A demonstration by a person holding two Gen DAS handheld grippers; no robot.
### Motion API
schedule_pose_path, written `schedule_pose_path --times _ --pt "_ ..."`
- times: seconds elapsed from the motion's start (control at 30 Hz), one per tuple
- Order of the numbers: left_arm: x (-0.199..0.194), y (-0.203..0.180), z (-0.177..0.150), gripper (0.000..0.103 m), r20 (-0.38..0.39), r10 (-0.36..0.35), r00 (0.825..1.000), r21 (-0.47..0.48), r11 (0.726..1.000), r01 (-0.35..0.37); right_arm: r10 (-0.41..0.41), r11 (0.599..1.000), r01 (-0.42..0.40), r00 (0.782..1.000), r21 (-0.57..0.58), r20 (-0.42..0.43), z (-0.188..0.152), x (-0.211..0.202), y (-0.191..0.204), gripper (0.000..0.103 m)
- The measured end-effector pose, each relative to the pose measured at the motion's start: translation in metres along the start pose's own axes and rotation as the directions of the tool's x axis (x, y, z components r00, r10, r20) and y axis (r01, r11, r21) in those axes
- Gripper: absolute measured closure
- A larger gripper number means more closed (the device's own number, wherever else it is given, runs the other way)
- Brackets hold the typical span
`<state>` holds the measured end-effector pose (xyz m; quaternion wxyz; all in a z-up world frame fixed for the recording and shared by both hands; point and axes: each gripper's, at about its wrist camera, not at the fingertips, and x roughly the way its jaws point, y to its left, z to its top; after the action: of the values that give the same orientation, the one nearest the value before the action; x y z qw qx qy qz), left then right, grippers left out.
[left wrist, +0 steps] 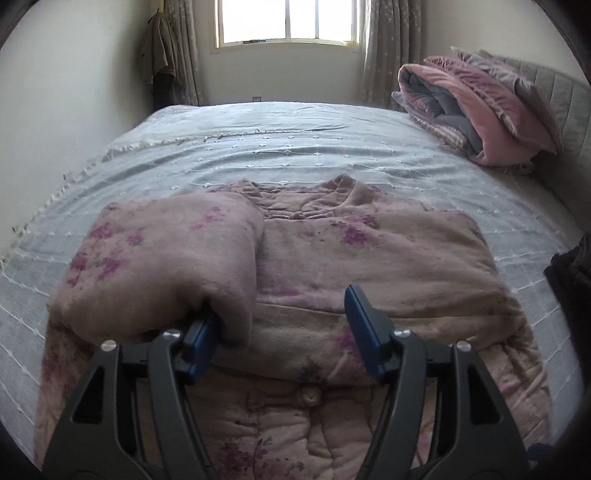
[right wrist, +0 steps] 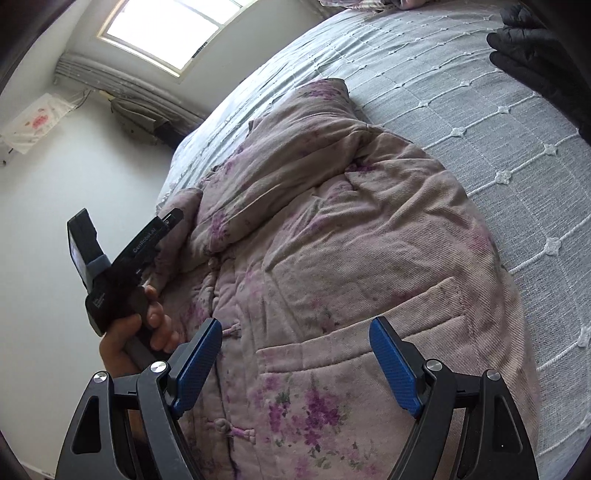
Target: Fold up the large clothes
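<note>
In the left wrist view, a pale wall runs down the left side, with a dark garment (left wrist: 159, 55) hanging in the far corner beside the curtains (left wrist: 184, 51). Next comes the window (left wrist: 288, 22), bright above the far edge of the bed (left wrist: 295, 140), which is covered in a pale blue-grey quilted spread.

The padded floral jacket (left wrist: 314, 266) lies flat on the near half of the bed, collar toward the window. Its left sleeve (left wrist: 166, 258) is folded inward over the chest, and the cuff end drapes over the left fingertip of the left hand-held gripper (left wrist: 284, 332). That hand-held gripper is released, its blue pads spread wide, with the right pad (left wrist: 364, 332) clear above the jacket front. Further right, a rolled pink and grey duvet (left wrist: 476, 110) sits against the headboard (left wrist: 554, 96), well apart from the jacket.

In the right wrist view, the person's left hand (right wrist: 136, 332) grips the handle of the other tool at the left edge. The right hand-held gripper (right wrist: 295, 365) hovers over the jacket's lower front near a patch pocket (right wrist: 332, 354), also released, pads wide apart and holding nothing. To the right lies bare bedspread, and a black padded garment (right wrist: 535, 48) rests at the upper right corner.
</note>
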<state>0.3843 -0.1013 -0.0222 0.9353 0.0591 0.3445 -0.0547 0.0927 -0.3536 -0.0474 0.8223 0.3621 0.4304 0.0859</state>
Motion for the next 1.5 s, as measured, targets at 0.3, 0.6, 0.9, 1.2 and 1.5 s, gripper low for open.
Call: schedule_pose_path --times 0.3,0.6,0.9,1.2,1.5 --pt "0.024 -0.092 -0.07 0.038 0.042 0.232 0.972 0.69 0.697 -0.196 0.006 0.998 -0.007 1.0 0.061 0.015 0.005 -0.005 -0.014 0.02" --pt "-0.011 -0.088 -0.065 0.038 0.036 0.093 0.995 0.71 0.698 -0.091 0.013 0.997 -0.014 1.0 0.08 0.02 0.011 -0.007 -0.02 0.02" --pt "-0.043 -0.056 -0.056 0.038 -0.067 -0.121 0.99 0.502 0.854 0.138 0.007 0.994 -0.01 1.0 0.11 0.03 0.015 -0.011 -0.03 0.02" --pt "-0.099 0.123 -0.108 0.031 -0.16 -0.041 0.986 -0.004 0.999 0.041 -0.004 0.993 -0.001 0.999 0.118 0.04 0.019 -0.014 -0.036 0.02" --pt "-0.13 0.256 -0.233 0.028 -0.365 -0.037 0.93 -0.36 0.927 -0.105 -0.061 0.995 0.052 0.994 0.089 0.093 0.02 -0.029 -0.036 0.02"
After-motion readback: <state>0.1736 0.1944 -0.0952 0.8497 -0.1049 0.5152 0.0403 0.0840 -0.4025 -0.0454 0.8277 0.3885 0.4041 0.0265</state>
